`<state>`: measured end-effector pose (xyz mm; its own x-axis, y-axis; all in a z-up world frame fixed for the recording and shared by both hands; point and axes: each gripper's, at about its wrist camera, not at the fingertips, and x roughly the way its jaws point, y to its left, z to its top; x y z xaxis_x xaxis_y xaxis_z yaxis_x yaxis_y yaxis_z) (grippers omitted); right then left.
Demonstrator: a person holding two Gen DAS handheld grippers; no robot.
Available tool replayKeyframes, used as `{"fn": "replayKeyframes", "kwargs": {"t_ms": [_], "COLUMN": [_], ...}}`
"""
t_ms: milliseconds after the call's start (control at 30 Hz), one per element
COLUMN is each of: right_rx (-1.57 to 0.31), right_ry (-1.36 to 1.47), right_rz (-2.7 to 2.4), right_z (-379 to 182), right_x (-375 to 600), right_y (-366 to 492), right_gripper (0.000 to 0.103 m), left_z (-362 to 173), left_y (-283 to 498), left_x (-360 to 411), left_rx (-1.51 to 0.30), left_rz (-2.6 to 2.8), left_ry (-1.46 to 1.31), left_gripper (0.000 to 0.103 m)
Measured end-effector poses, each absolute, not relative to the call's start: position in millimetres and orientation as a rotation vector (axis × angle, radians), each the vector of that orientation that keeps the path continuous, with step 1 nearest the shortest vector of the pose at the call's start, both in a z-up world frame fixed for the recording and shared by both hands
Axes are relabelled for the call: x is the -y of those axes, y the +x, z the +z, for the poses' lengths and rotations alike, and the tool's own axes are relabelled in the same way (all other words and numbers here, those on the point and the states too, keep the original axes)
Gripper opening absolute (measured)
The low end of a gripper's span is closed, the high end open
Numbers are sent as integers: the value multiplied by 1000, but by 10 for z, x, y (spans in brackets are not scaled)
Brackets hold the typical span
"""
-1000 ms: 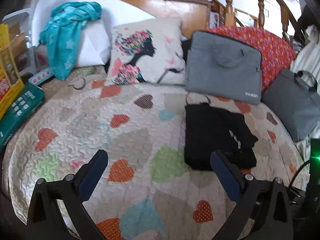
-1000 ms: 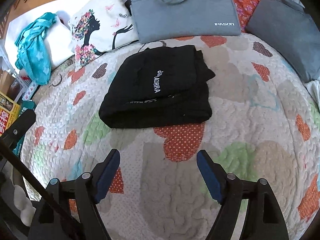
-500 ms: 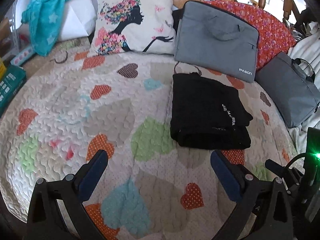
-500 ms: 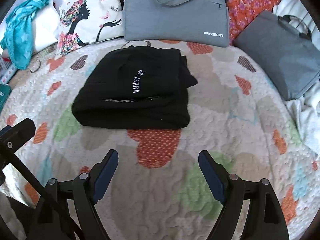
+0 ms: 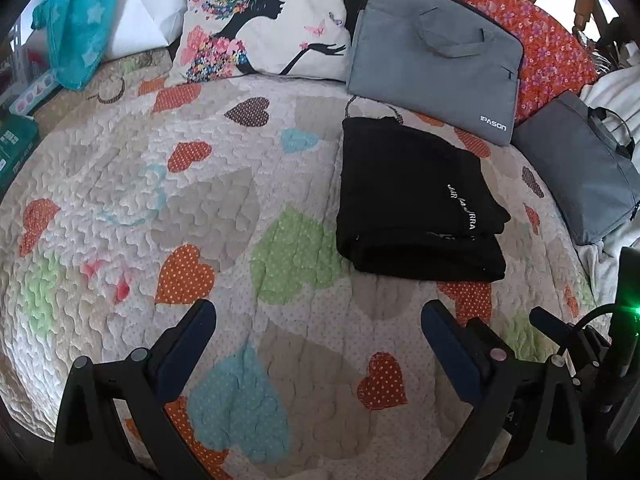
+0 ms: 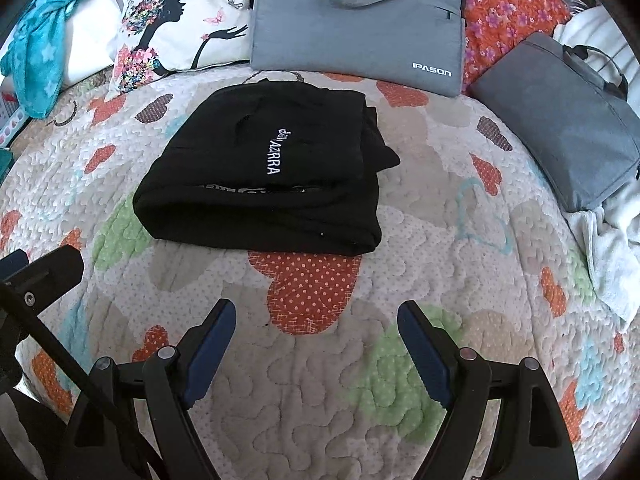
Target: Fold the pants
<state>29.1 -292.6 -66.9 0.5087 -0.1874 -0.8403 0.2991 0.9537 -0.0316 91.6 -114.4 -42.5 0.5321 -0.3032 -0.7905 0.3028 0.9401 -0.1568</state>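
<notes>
Both tongs hang spread wide with nothing between their blue pads: the left gripper (image 5: 318,322) hovers over the near part of the heart-patterned quilt (image 5: 132,184), and the right gripper (image 6: 316,320) does the same just to its right, above a big orange dotted heart. Neither touches any cloth.

The black pants (image 6: 264,168) lie folded into a thick, roughly square bundle on the quilt, a little beyond the right gripper and off to the far right of the left one (image 5: 412,196). White lettering runs across the top layer, and one corner of fabric sticks out on the right side of the bundle.

Past the pants, propped at the far edge of the bed, a grey IPASON laptop bag (image 6: 356,24) leans against an orange flowered cushion (image 6: 508,4). To its left sits a white pillow printed with a woman's silhouette (image 6: 180,28), and further left a teal star-patterned cloth (image 6: 36,52) is draped over something white. A second, darker grey bag (image 6: 556,120) lies at the right, well apart from the pants.
</notes>
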Motion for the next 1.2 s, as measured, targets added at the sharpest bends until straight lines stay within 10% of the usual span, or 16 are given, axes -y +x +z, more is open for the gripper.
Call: {"fn": "replayKeyframes", "kwargs": {"t_ms": [1200], "right_rx": [-1011], "right_ry": [111], "right_rz": [-294], "right_z": [-733], "right_x": [2873], "right_y": [311], "right_gripper": [89], "left_z": [-568], "left_y": [973], "left_x": [1155], "left_rx": [-984], "left_rz": [-348], "left_ry": [34], "left_gripper": [102]}}
